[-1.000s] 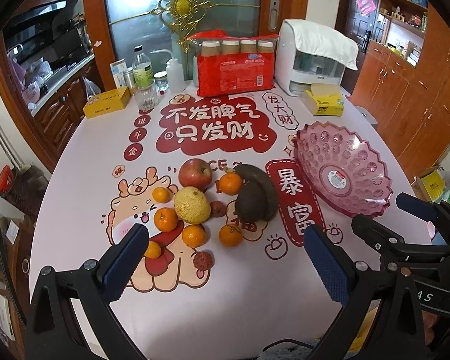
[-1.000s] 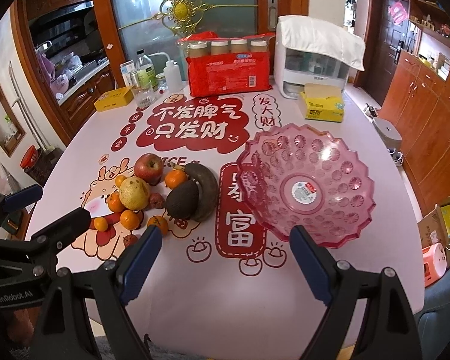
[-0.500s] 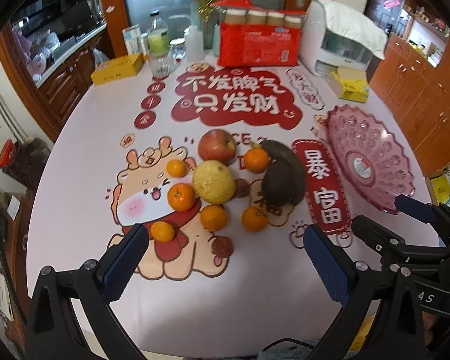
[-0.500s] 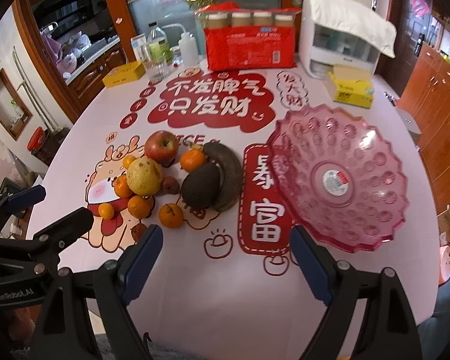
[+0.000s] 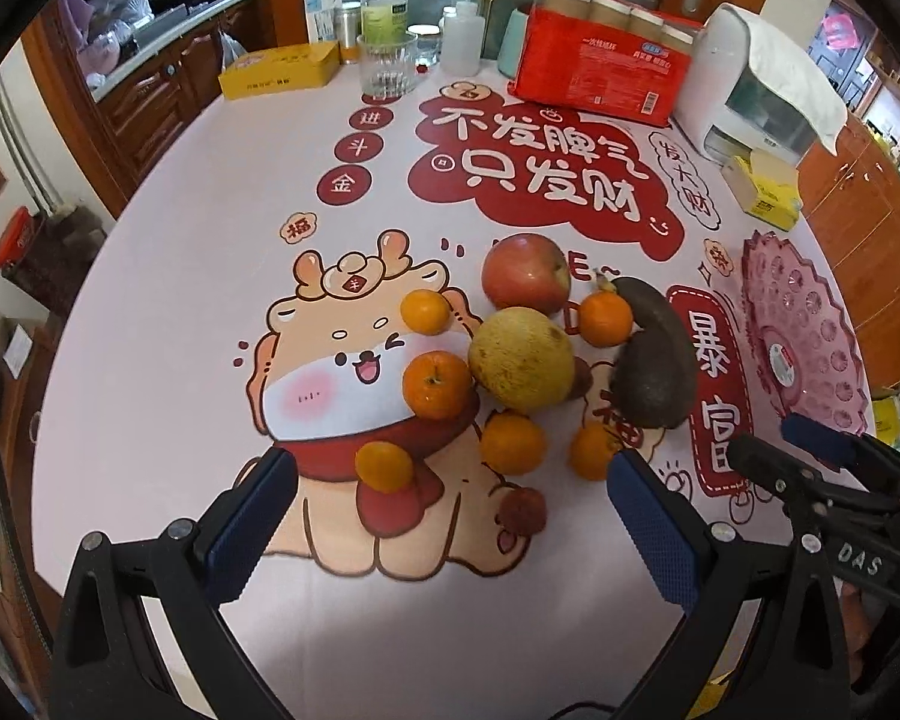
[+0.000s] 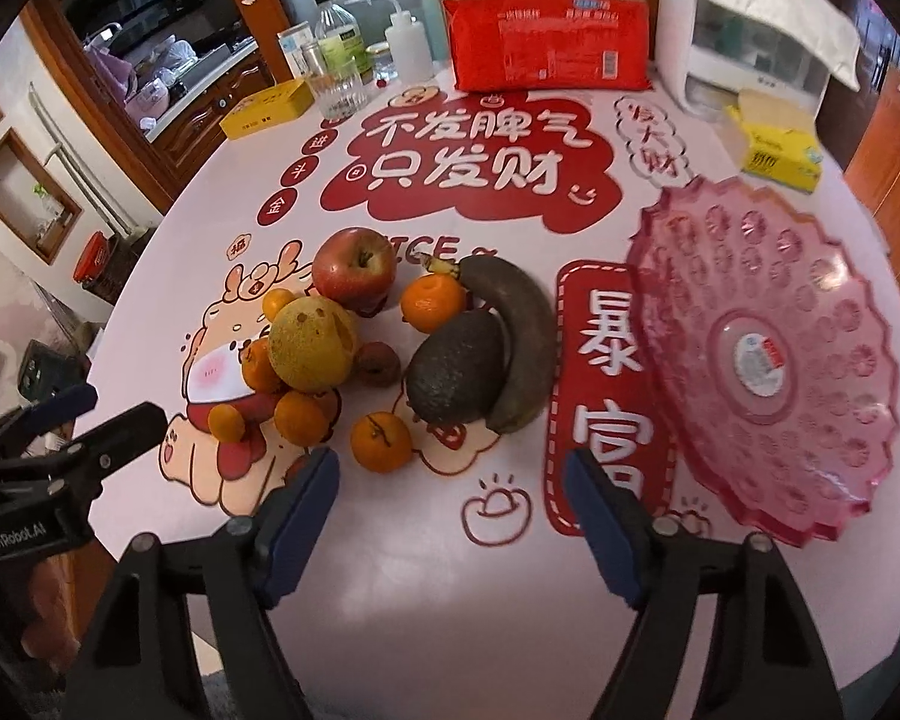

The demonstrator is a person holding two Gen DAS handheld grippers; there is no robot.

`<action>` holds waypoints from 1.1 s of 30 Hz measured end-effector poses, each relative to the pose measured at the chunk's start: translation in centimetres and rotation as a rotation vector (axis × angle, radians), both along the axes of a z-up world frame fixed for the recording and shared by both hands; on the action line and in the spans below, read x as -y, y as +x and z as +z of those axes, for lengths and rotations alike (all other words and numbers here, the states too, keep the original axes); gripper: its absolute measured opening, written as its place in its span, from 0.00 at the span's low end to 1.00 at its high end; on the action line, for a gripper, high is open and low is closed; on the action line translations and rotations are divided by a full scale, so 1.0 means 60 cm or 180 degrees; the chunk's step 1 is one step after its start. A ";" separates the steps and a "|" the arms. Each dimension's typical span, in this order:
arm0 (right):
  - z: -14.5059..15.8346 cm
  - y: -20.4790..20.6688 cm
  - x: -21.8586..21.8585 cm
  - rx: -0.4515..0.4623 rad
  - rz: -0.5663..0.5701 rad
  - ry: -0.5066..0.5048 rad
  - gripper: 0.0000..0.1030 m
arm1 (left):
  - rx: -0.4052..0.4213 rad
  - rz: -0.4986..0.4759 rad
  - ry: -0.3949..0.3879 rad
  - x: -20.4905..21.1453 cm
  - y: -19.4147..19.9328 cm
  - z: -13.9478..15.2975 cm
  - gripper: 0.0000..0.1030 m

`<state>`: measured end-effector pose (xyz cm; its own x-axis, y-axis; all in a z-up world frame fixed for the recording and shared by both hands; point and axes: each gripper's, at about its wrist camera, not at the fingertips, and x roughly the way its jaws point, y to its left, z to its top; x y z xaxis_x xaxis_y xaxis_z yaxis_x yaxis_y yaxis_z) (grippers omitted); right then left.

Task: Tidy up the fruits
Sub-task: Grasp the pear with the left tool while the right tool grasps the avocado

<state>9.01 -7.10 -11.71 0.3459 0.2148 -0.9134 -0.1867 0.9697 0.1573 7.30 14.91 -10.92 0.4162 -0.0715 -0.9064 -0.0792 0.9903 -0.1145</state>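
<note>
A heap of fruit lies mid-table: a red apple point(image 5: 527, 273) point(image 6: 355, 267), a yellow pear point(image 5: 521, 358) point(image 6: 313, 343), a dark avocado point(image 5: 651, 384) point(image 6: 455, 367), a blackened banana point(image 6: 519, 333), several small oranges point(image 5: 437, 384) point(image 6: 381, 441) and small reddish lychees point(image 5: 521, 510) point(image 6: 378, 363). An empty pink plastic fruit plate point(image 5: 801, 336) point(image 6: 762, 354) stands right of the heap. My left gripper point(image 5: 450, 516) is open and empty, low before the oranges. My right gripper point(image 6: 453, 507) is open and empty, just before the avocado and one orange.
At the table's far edge stand a red snack pack point(image 5: 600, 72) point(image 6: 546, 42), a white appliance under a cloth point(image 5: 762, 84), yellow tissue boxes point(image 5: 279, 69) point(image 6: 777, 144), a glass point(image 5: 387, 66) and bottles point(image 5: 384, 6). Wooden cabinets surround the table.
Both grippers have moved forward and down toward the fruit heap, so the fruit looms larger. Both stay open. No fruit has moved.
</note>
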 end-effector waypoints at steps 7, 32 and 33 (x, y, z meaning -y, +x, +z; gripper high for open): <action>-0.053 0.061 -0.007 -0.0123 -0.0107 0.0009 0.56 | -0.0033 -0.0269 -0.0072 0.007 0.059 -0.050 0.99; -0.134 0.138 -0.018 -0.0647 -0.0377 0.0346 0.59 | -0.0360 -0.1106 -0.0451 0.042 0.171 -0.157 0.93; -0.134 0.140 -0.017 -0.0669 -0.0401 0.0370 0.60 | -0.0358 -0.1127 -0.0441 0.045 0.172 -0.158 0.93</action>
